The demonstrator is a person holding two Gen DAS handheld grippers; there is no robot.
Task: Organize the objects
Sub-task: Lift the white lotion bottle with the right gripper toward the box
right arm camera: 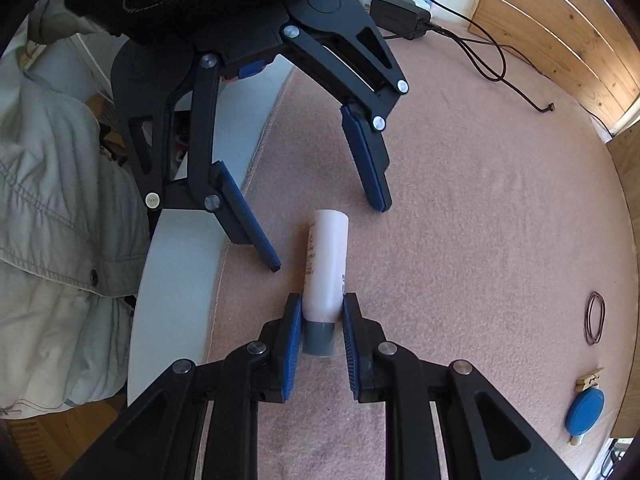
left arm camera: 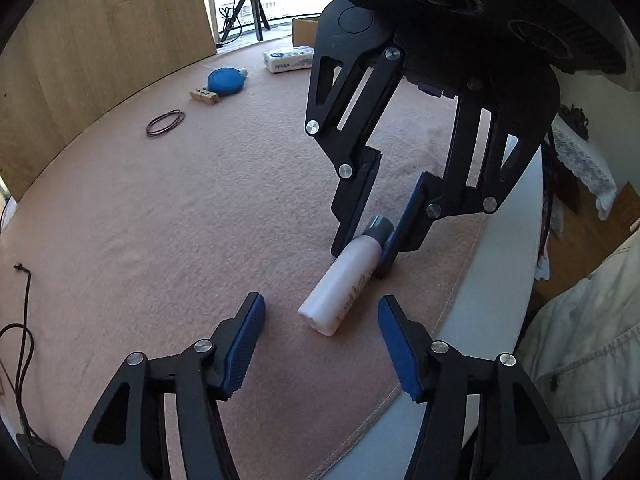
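- Pink felt-like cloth (left arm camera: 168, 216) is covering a white round table (left arm camera: 508, 280), w/ wood panelling along the upper left of the left wrist view and a window w/ a tripod (left arm camera: 250, 8) at top centre.
- White plastic tube with a grey cap (right arm camera: 326, 276) is lying on its side on the cloth, near the table edge, centre of both views.
- Right gripper (right arm camera: 318, 344) is sitting clamped on the tube's cap end, blue pads pressing on both sides where the grey cap meets the white body; probably pinning it so it isn't rolling while the other hand is coming in.
- Left gripper (left arm camera: 322, 340) is hovering w/ jaws apart, bottom of its own view; the tube's flat crimped end is lying just ahead of and between the fingertips, not touched.
- Likely prepping a two-handed grab or handover, approaching from the free end.
- Other bits are waiting upper left in the left wrist view: dark rubber bands (left arm camera: 166, 123), wooden clothes peg (left arm camera: 205, 97), blue round disc (left arm camera: 226, 81), tissue pack (left arm camera: 287, 59).
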